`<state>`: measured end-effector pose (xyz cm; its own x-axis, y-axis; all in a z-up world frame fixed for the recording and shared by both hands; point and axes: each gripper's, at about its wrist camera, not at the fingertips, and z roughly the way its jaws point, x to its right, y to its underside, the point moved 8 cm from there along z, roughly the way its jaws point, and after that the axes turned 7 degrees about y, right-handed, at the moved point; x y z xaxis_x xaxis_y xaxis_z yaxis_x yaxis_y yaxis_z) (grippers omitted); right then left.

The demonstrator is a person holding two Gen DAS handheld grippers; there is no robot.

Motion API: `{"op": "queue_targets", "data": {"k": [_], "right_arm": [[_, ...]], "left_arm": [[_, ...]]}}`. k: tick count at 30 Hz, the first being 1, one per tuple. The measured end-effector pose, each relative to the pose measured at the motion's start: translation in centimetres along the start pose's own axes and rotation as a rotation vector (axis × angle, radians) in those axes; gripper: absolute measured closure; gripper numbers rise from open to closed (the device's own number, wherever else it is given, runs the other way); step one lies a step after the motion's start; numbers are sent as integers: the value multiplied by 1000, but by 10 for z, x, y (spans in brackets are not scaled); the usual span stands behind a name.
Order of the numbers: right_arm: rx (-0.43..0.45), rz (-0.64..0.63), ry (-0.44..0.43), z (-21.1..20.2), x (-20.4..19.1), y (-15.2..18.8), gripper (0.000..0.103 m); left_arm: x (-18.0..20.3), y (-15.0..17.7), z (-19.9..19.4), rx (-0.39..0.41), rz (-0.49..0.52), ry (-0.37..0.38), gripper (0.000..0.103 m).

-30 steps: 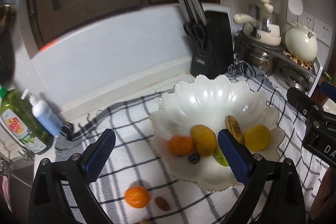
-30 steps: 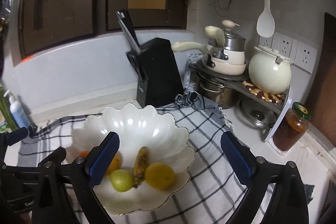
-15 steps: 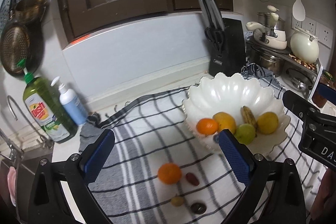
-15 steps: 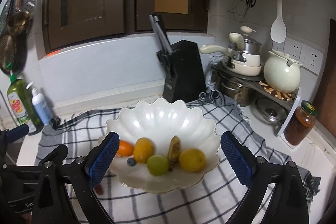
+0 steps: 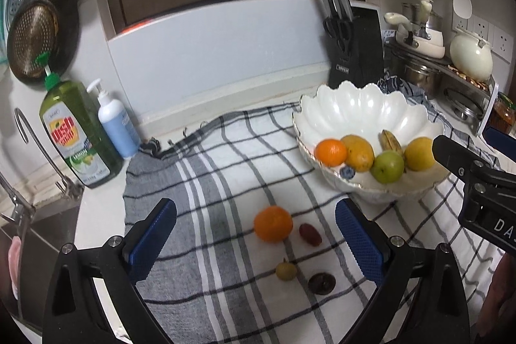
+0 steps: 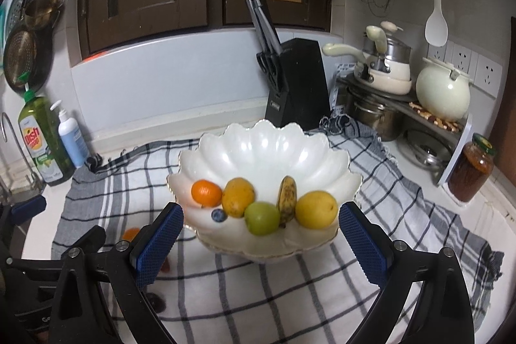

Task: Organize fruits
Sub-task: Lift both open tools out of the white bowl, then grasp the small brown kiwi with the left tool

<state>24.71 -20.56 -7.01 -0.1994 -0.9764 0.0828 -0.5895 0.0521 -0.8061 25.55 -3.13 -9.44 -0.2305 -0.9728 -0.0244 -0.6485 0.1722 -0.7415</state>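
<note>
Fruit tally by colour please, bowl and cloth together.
Orange: 2
Yellow: 3
Green: 1
Blue: 1
Red: 1
Yellow-green, small: 1
Dark brown: 1
Total: 10

The scalloped white bowl (image 6: 267, 147) looks like glazed ceramic, glossy with bright highlights. Under it lies a woven checked cloth (image 5: 225, 170), matt, with a fringed edge. The left tool (image 5: 254, 240) and right tool (image 6: 261, 240) have matt black frames with blue, finely knurled rubbery pads (image 5: 151, 237). The knife block (image 6: 298, 83) is matt black. The dish soap bottle (image 5: 77, 134) is translucent green plastic. The loose orange (image 5: 273, 223) has dimpled skin
</note>
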Motion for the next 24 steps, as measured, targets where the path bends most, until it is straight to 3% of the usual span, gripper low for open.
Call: {"op": "queue_targets", "data": {"k": [7,24], "right_arm": [[-24,-3,-3,5,-4,22,5],[-103,-3,-3,25,-13,70,5]], "left_arm": [[0,22,9,-21,0,4,5],[9,70,49,-133,-6,45,28]]}}
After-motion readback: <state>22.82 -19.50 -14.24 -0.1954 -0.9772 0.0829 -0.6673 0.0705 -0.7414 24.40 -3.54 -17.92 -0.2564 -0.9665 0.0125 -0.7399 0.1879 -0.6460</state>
